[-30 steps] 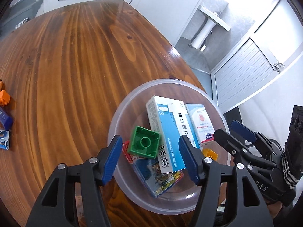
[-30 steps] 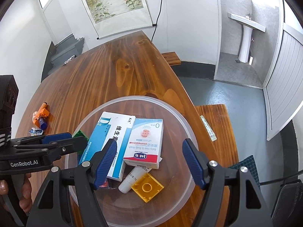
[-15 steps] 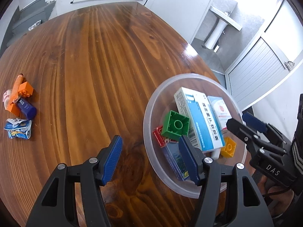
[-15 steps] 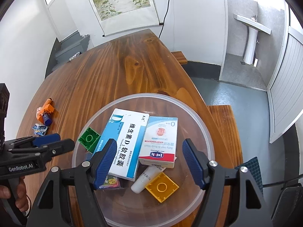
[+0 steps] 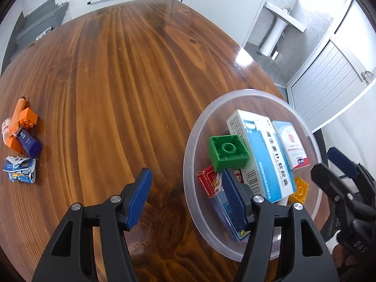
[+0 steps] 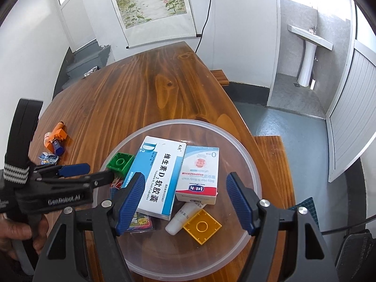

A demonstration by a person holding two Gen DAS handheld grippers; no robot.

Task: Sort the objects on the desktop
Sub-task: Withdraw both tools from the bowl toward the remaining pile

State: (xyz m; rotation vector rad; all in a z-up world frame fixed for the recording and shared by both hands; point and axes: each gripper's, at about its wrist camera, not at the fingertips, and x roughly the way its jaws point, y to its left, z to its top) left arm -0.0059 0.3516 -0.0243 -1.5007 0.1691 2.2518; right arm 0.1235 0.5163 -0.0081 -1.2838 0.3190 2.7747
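A clear plastic bowl (image 6: 239, 141) (image 5: 199, 127) on the wooden table holds a green brick (image 5: 226, 152) (image 6: 119, 163), a blue-white medicine box (image 6: 162, 178) (image 5: 260, 157), a baby wash box (image 6: 199, 174), a white tube (image 6: 183, 216), a yellow brick (image 6: 202, 226) and a card pack (image 5: 225, 202). My left gripper (image 5: 188, 197) is open and empty, left of the bowl's near rim. My right gripper (image 6: 185, 202) is open and empty above the bowl. At the table's left lie an orange brick (image 5: 28, 117), an orange marker (image 5: 17, 110), a blue tube (image 5: 29, 141) and a crumpled wrapper (image 5: 20, 168).
The table's right edge (image 6: 235, 108) drops to a grey floor with a wooden bench (image 6: 275, 150). A scroll painting (image 6: 150, 7) hangs on the far wall. The left gripper's body (image 6: 54, 188) reaches in beside the bowl in the right wrist view.
My left gripper has moved left and back from over the bowl, bringing the loose items at the table's left into view. My right gripper has risen slightly; both stayed open.
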